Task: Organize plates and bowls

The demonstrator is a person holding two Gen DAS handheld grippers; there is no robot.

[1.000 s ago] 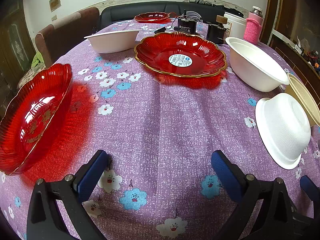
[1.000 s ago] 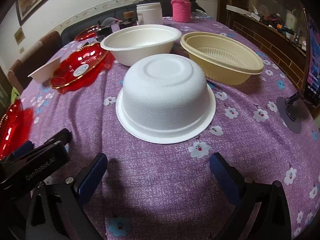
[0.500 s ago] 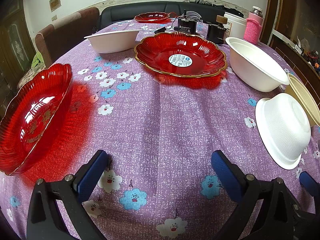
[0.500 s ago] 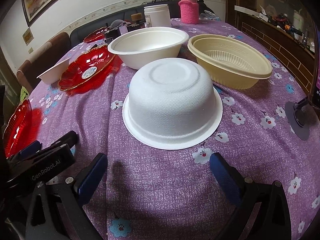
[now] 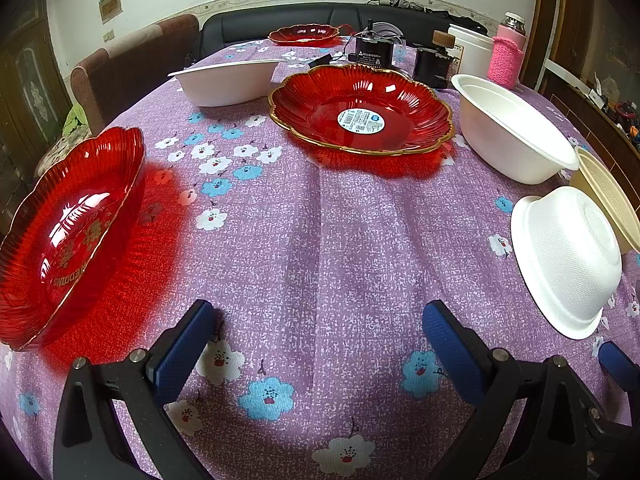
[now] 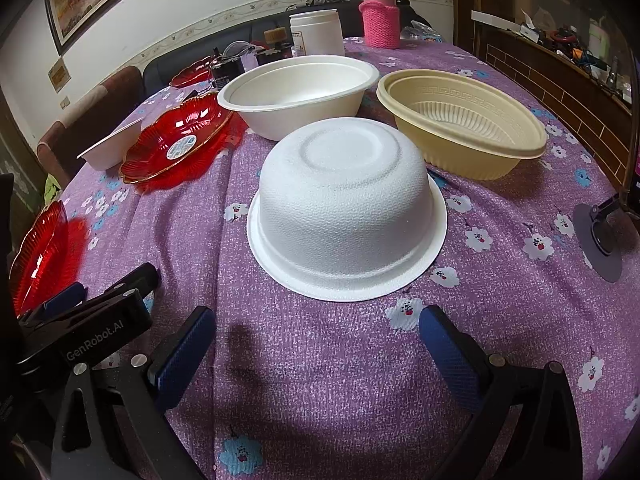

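Note:
An upside-down white bowl (image 6: 346, 212) lies just ahead of my right gripper (image 6: 316, 344), which is open and empty. Behind it stand an upright white bowl (image 6: 300, 94) and a beige bowl (image 6: 464, 120). My left gripper (image 5: 320, 336) is open over bare cloth. A red plate (image 5: 64, 236) sits to its left, and a gold-rimmed red plate (image 5: 360, 112) with a sticker lies farther ahead. The upside-down white bowl (image 5: 568, 260) is at its right. Another white bowl (image 5: 224, 80) and a third red plate (image 5: 306, 35) stand at the back.
A purple flowered cloth (image 5: 320, 220) covers the round table. At the far side are a white jar (image 6: 318, 32), a pink-sleeved bottle (image 6: 380, 20) and small dark devices (image 5: 376, 54). A phone stand base (image 6: 600, 240) sits at the right. Chairs (image 5: 128, 64) and a sofa lie beyond.
The right gripper has drawn nearer to the upside-down white bowl and risen a little. The left gripper has barely moved.

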